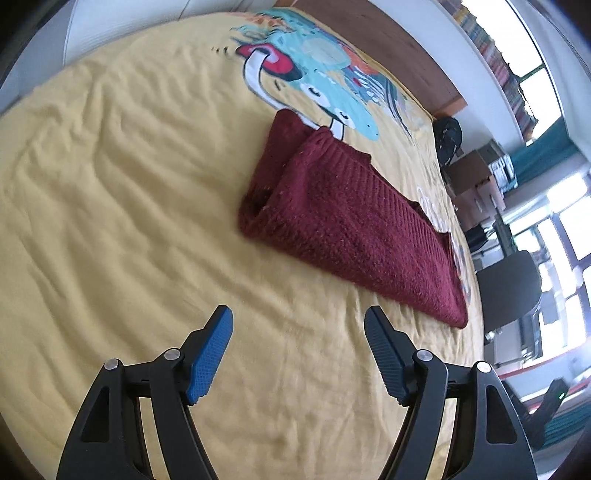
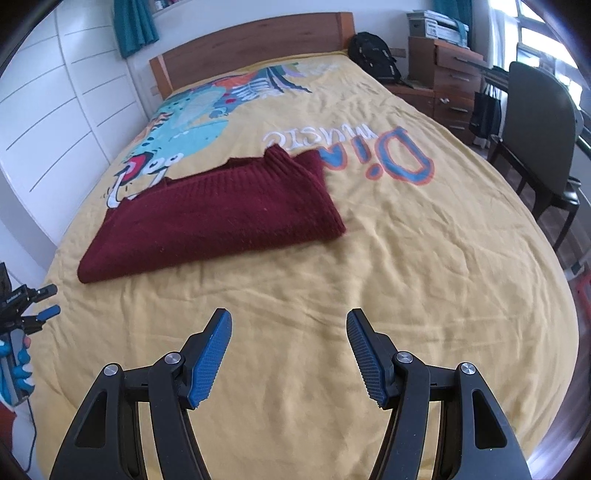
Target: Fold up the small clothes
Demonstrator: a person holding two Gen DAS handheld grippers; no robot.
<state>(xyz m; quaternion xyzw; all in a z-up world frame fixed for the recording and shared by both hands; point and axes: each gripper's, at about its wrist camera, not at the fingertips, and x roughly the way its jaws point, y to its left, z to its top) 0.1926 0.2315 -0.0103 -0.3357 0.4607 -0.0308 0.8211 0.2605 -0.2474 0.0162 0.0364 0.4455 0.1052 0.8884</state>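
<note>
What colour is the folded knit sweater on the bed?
Dark maroon sweater, ribbed knit; clearest in the right wrist view.

Showing a dark maroon ribbed knit on the sweater point(image 2: 210, 218), lying over a yellow bedspread point(image 2: 406, 258) printed with a teal, red and white cartoon point(image 2: 192, 125) and blue-orange lettering point(image 2: 399, 155). Wearing blue textured pads point(image 2: 210, 362) on black grippers point(image 2: 290, 323). Framing it all with a brown headboard point(image 2: 258, 40) and teal curtains point(image 2: 135, 26).

Yellow bedspread point(image 2: 406, 240): large blue-orange print "Dino" point(image 2: 400, 157), white "music" point(image 2: 295, 137) beside it, both upside down in right wrist view. No other legible text.
</note>
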